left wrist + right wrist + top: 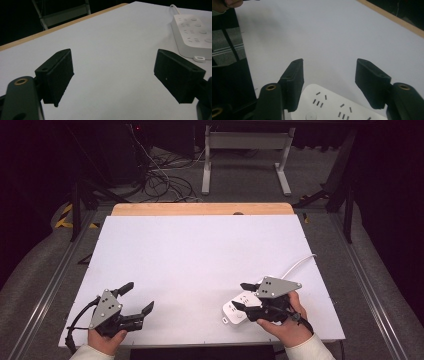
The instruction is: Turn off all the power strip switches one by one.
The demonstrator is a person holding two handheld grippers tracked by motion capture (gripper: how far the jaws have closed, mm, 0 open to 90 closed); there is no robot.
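At the counter's (200, 255) near right corner, I see the power strip (239, 307) lying flat on the white top, socket face up, its white cord (300, 264) running off toward the right edge. My right hand-held gripper (242, 296) hangs over the strip's near end, with the right hand (285, 320) behind it. In the right gripper view the strip (332, 105) sits low between the 2 black jaws, which stand apart and press on nothing, so I read this gripper as released; the pads clear the strip's sides. The slots and a round button on the strip show just below the jaw tips.

Near the counter's near left corner, my left hand-held gripper (139, 299) rests just above the white top, held by the left hand (107, 337), well apart from the strip. Its jaws are spread wide with bare counter between them, so it too is released. In the left gripper view the strip (192, 35) lies off to the upper right, past the right jaw, with a small tab at its near end.

The wooden strip of the counter's far edge shows beyond the white top.
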